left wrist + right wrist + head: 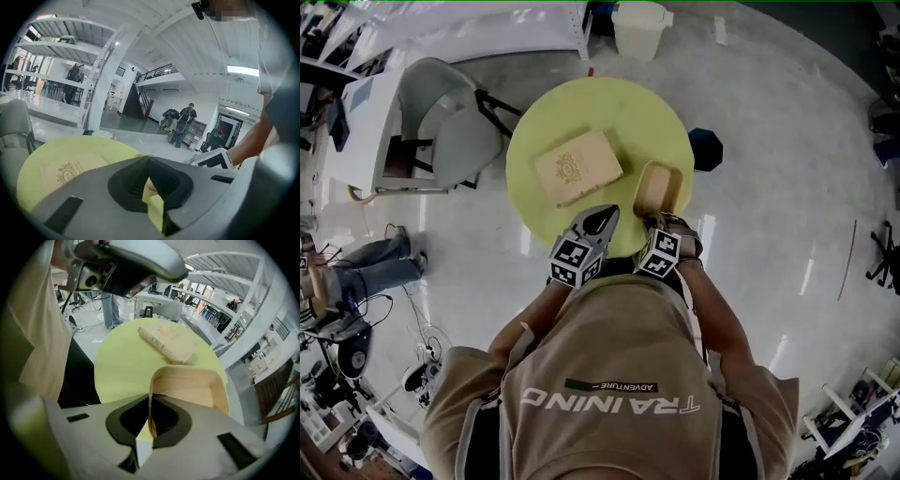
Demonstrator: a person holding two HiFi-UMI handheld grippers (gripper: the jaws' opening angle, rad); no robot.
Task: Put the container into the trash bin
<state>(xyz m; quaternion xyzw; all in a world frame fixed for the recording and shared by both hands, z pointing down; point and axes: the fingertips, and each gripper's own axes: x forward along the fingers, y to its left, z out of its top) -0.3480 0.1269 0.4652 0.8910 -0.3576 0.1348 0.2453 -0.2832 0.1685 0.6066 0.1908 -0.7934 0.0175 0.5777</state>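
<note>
An open beige container [658, 186] sits at the right edge of the round yellow-green table [581, 108]. My right gripper [652, 218] is shut on its near rim; in the right gripper view the thin wall of the container [192, 385] stands pinched between the jaws of that gripper [150, 401]. My left gripper [605, 217] hovers over the table's near edge, jaws together with nothing in them, and in its own view [149, 176] only the table shows past the jaws. A cream trash bin [639, 28] stands on the floor beyond the table.
A closed tan box [577, 167] with a printed crest lies mid-table, left of the container. A grey chair [450, 122] stands left of the table, a dark stool [705, 148] to its right. A person's legs [366, 267] and cables are at far left.
</note>
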